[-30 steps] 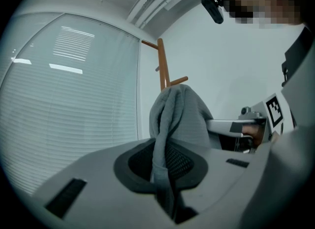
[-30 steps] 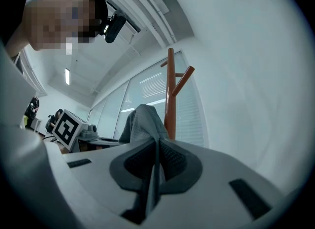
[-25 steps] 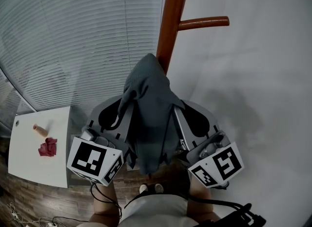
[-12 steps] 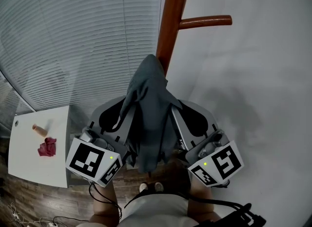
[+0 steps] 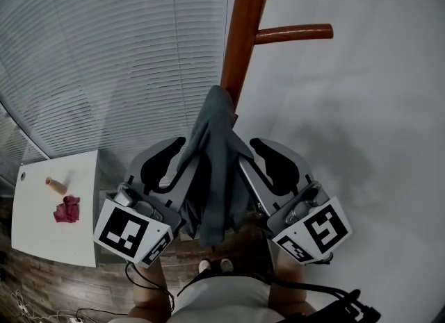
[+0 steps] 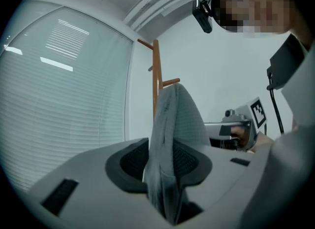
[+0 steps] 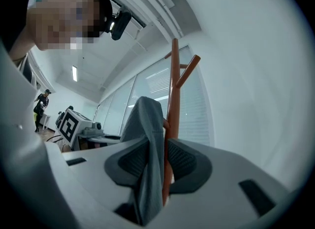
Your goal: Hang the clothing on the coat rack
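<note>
**Garment on rack, both grippers released**

Head view: the grey garment (image 5: pixel 215 169) drapes from the coat rack (image 5: pixel 243 30), whose pole runs toward 12 o'clock.

Left gripper view: the left gripper (image 6: pixel 162 149) has its jaws apart, with cloth hanging between them.

Right gripper view: the right gripper (image 7: pixel 157 149) has jaws that have just been opening; the cloth between them is not pinched.

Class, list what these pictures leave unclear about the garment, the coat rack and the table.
What the grey garment hangs on: head view, the cloth covers it.
Coat rack top: cut off by the head view's upper edge.
Red thing on the white table: head view, too small to identify.
</note>
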`<state>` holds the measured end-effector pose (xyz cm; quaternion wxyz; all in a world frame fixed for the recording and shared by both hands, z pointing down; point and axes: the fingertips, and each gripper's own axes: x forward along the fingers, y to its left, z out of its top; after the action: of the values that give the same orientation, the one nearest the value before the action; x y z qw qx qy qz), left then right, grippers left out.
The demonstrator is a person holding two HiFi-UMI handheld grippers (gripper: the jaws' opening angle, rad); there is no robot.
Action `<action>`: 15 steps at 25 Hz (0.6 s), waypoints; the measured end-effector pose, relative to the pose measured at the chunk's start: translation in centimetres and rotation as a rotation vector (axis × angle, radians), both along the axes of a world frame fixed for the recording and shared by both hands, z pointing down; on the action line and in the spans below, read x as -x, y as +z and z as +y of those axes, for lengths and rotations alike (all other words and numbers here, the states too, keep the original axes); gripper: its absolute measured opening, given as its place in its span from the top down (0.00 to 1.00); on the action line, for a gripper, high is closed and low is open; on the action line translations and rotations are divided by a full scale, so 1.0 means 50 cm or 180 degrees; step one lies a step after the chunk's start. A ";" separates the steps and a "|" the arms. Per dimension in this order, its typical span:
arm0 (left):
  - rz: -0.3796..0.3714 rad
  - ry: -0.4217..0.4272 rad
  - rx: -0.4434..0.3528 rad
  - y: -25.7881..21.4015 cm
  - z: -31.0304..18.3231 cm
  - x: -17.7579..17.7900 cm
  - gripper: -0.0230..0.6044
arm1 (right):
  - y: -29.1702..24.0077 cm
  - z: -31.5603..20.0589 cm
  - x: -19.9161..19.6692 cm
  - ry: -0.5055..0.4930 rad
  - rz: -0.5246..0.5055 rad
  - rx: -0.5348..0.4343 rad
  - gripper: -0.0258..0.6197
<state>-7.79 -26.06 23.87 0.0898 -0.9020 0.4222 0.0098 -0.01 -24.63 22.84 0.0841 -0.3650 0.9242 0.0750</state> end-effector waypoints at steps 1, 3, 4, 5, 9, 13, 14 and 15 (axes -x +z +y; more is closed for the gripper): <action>0.0019 0.0047 0.0015 0.001 0.001 -0.001 0.78 | 0.000 0.000 0.002 -0.0051 -0.0003 0.0010 0.77; 0.0084 0.0129 0.0035 0.001 0.003 0.002 0.78 | 0.000 0.000 0.009 -0.0175 -0.0050 0.0046 0.77; 0.0105 0.0153 0.0024 0.001 0.006 0.005 0.78 | -0.001 0.002 0.012 -0.0225 -0.0068 0.0053 0.76; 0.0111 0.0173 0.0001 0.001 0.009 0.008 0.78 | -0.003 0.004 0.013 -0.0261 -0.0071 0.0044 0.76; 0.0190 0.0321 -0.0035 0.001 0.019 0.011 0.78 | -0.019 0.024 0.001 -0.0448 -0.0131 -0.0079 0.76; 0.0264 0.0393 -0.0062 0.000 0.045 0.012 0.78 | -0.033 0.050 -0.018 -0.0498 -0.0228 -0.0199 0.76; 0.0249 0.0389 -0.0094 -0.004 0.055 0.012 0.78 | -0.039 0.056 -0.021 -0.0469 -0.0253 -0.0224 0.76; 0.0248 0.0380 -0.0131 -0.012 0.064 0.013 0.78 | -0.045 0.062 -0.025 -0.0432 -0.0281 -0.0246 0.76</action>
<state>-8.46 -22.86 23.28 0.0912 -0.9225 0.3705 0.0588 1.24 -21.53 20.58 0.1436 -0.3010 0.9386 0.0886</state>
